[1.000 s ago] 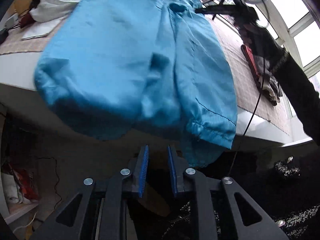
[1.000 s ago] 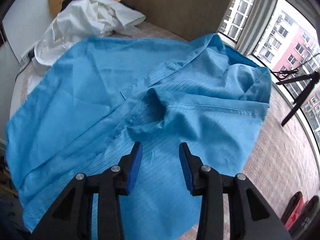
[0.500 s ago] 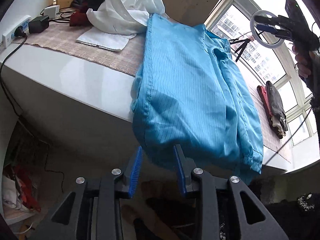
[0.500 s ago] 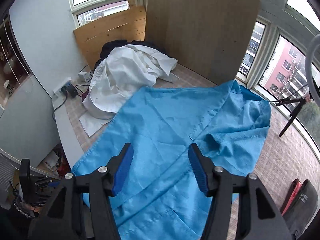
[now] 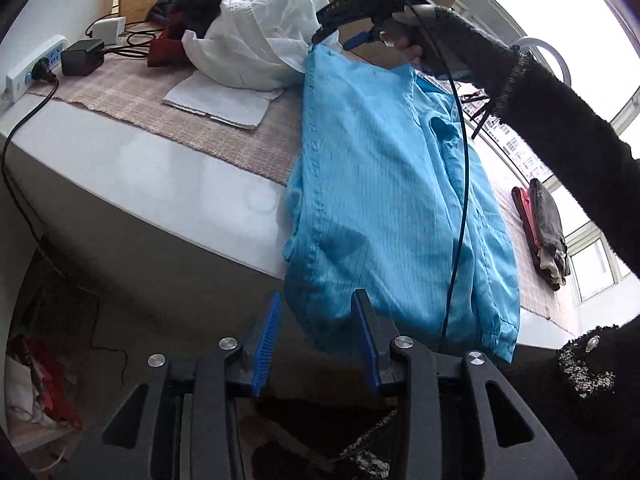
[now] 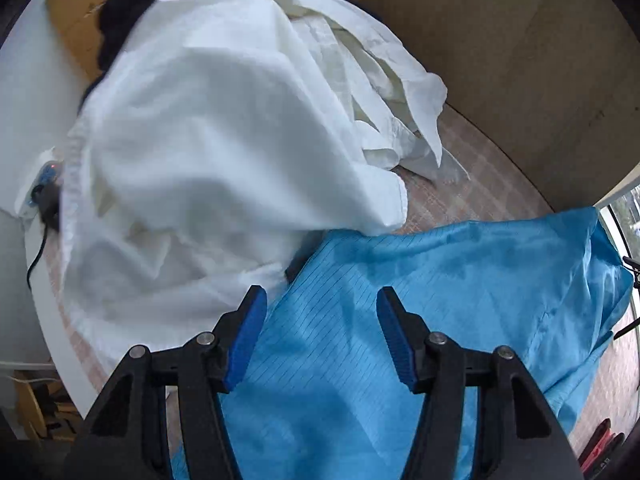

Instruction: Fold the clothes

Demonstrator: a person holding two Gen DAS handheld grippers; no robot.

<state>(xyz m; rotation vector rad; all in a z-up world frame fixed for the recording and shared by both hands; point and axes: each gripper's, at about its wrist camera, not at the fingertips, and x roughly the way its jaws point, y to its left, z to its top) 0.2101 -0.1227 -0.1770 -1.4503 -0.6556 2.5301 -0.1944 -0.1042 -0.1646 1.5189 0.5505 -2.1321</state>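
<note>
1. Lying across the table is the blue garment, a thin pinstriped piece spread over the checked mat, with its near end spilling off the white table edge and hanging down in front.
2. Right below that hanging end sits the left gripper, its jaws opening as we watch; the blue pads stand apart, and the lowest fold of the garment dips into the gap between them without either pad pressing on it.
3. Up at the far end, the right gripper hovers over the garment's top corner, jaws spread wide, nothing pinched; blue cloth shows underneath in the gap, no contact that I can make out.
4. From the left wrist view you can see that same tool held by a hand in a dark fuzzy sleeve, with a black cable trailing down across the blue fabric.
5. Just beside the garment's far corner, touching it, is a heap of white clothing, bunched and rumpled, with something dark behind it.
6. Further out on the left: a flat white folded piece on the mat, then a power strip and a black adapter near the table's end.
7. Well off to the right, a small dark and red stack rests on the mat by the windows.
</note>
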